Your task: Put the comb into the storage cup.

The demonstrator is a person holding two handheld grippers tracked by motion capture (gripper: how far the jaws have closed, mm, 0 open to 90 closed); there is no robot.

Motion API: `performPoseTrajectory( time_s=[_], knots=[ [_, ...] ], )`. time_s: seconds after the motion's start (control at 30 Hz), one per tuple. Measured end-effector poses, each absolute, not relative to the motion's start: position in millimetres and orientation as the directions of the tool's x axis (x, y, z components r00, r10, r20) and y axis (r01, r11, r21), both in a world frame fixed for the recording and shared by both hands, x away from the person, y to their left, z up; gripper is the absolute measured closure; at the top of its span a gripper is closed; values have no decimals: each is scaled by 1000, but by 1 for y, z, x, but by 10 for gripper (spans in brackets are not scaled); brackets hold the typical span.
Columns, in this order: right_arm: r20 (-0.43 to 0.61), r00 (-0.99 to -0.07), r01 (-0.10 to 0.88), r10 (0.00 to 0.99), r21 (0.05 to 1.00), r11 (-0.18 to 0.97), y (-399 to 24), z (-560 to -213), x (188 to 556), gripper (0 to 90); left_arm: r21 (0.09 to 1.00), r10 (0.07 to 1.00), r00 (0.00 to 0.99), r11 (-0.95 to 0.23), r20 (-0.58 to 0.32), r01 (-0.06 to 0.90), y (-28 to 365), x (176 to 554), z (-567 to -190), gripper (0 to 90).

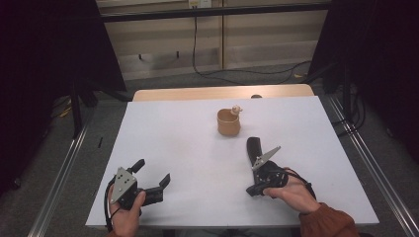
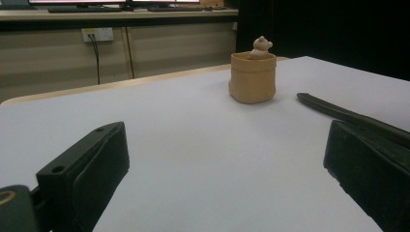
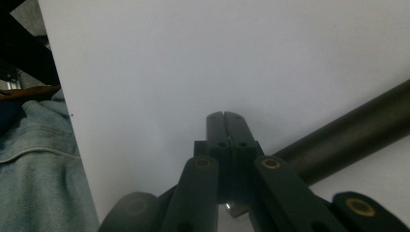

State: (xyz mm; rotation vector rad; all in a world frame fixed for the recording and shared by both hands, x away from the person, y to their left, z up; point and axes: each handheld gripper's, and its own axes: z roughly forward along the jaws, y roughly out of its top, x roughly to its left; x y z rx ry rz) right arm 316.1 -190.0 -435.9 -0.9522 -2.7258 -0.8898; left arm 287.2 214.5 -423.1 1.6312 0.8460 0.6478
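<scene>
The left gripper [image 1: 155, 174] rested wide open at the near left of the table [image 1: 173, 148]; the right gripper [image 1: 253, 144], jaws pressed together and empty, lay nearer the tan cup [image 1: 229, 123] standing towards the far middle. A reach seemed not yet begun; next, jaws must spread around the cup. The small figure [image 1: 237, 109] in it was hard to make out.

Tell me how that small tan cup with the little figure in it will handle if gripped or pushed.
The small tan cup looks squat and wide-based, so a push would probably slide it rather than tip it. Its wavy walls suggest clay: likely rigid and possibly fragile. The little pale figure rises above the rim and might fall out.
</scene>
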Motion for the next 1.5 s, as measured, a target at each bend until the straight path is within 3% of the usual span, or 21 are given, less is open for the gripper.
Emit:
performPoseTrajectory(
  time_s=[1.5],
  knots=[
    [230, -776, 618, 588, 470, 631, -216, -433, 300, 900, 975, 805, 593, -111, -25, 191, 215, 288, -423, 24]
  ],
)
